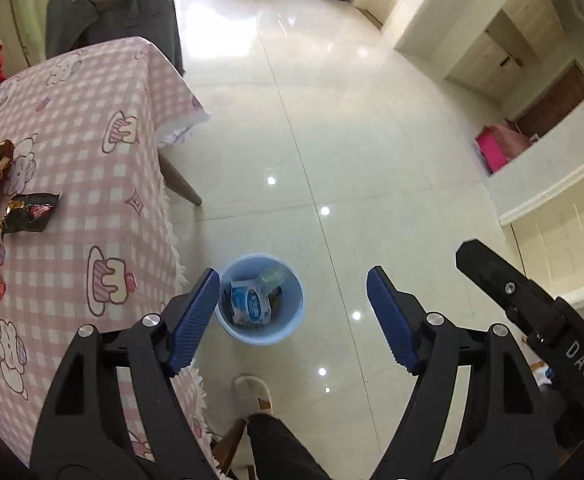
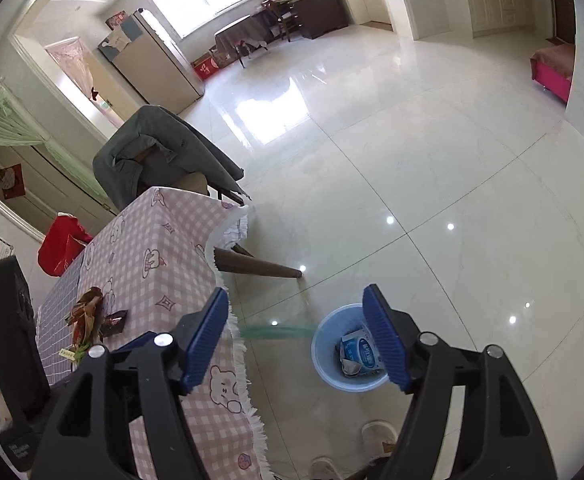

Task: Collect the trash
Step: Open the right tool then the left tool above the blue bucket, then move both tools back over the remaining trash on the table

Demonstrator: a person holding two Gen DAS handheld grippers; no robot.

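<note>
left wrist view: left gripper (image 1: 292, 316) and right gripper (image 2: 298, 336) gape empty above the blue bin (image 1: 259, 300). dark snack wrapper (image 1: 31, 212) on the tabletop (image 1: 91, 160) looks light, crinkly, likely slippery; pinch a crumpled edge.

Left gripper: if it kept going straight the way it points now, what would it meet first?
Probably the blue bin on the floor, or the tile just beside it. The left gripper is open and empty, and nothing shows in between. Depth is hard to judge here.
</note>
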